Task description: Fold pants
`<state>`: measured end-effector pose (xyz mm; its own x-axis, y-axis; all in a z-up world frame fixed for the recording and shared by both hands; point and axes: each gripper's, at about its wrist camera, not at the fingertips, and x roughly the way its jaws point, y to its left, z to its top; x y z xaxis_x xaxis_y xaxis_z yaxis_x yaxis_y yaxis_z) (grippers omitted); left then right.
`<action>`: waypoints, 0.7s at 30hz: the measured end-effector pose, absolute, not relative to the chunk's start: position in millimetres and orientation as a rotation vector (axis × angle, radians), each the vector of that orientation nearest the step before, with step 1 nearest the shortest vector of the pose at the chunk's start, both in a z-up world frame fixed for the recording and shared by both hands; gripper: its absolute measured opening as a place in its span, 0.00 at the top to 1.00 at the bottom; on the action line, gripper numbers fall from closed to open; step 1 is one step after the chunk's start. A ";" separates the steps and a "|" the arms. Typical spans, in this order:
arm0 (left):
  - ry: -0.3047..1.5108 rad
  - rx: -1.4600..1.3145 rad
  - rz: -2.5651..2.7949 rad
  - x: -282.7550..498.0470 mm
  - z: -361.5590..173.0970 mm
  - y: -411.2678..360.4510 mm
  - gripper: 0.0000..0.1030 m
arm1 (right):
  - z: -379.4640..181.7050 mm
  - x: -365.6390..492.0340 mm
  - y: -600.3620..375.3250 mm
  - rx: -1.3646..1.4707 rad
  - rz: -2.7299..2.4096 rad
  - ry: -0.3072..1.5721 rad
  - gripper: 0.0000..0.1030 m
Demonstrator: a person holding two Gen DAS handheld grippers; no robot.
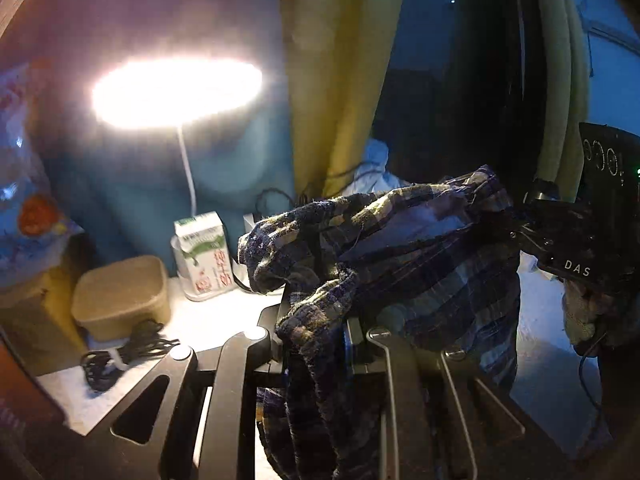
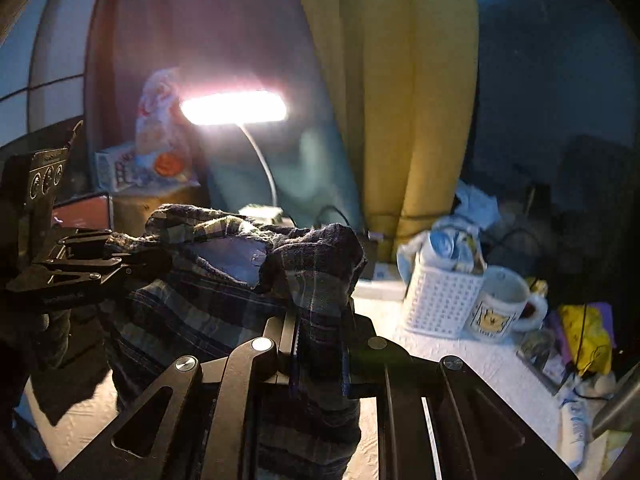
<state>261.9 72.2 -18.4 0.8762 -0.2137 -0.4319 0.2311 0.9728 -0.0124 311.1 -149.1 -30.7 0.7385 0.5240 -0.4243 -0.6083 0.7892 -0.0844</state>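
The plaid pants [image 1: 420, 248] are hanging in the air above the white surface [image 1: 192, 320], stretched between the two tongs. Their top edge is running roughly level from one tool to the other, and the rest of the cloth is drooping down toward the surface, so the long axis is hanging downward.

The left tongs [image 1: 316, 320] are clamping a bunched fold of the pants, with cloth spilling over and below the fingers. The right tongs [image 2: 320, 332] are pressing together on another gathered fold at the other end of the top edge.

In the left wrist view the right tool's dark body is showing the letters "DAS". A carton [image 1: 204, 256] with green and red print is standing beside the stem of the lit lamp [image 1: 176, 92]; its writing is too blurred to read. A tan box [image 1: 120, 296] and a coiled black cable [image 1: 120, 356] are lying near the surface's left edge.

In the right wrist view a white basket [image 2: 436, 300] and a mug [image 2: 500, 304] with a yellow cartoon picture are standing close together to the right of the pants. A yellow curtain [image 2: 392, 100] is hanging behind. Bare white surface is lying open under the hanging cloth and in front of the basket.
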 end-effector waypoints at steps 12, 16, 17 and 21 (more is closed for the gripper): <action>0.314 0.024 -0.197 194.2 21.5 78.7 0.84 | 13.0 245.6 -142.5 -0.254 0.656 0.261 0.86; 0.272 0.027 -0.177 170.1 33.1 87.1 0.84 | 25.0 223.2 -136.8 -0.260 0.673 0.219 0.86; 0.264 0.027 -0.170 164.2 35.9 89.6 0.84 | 26.7 218.7 -135.4 -0.262 0.678 0.213 0.86; 0.245 0.015 -0.135 141.2 40.2 103.7 0.84 | 31.5 197.6 -123.9 -0.273 0.706 0.183 0.86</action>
<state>141.2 103.7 40.2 0.9610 -0.1315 -0.2432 0.1350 0.9908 -0.0021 197.6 -123.9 31.5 0.7469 0.6134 -0.2565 -0.6608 0.7275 -0.1845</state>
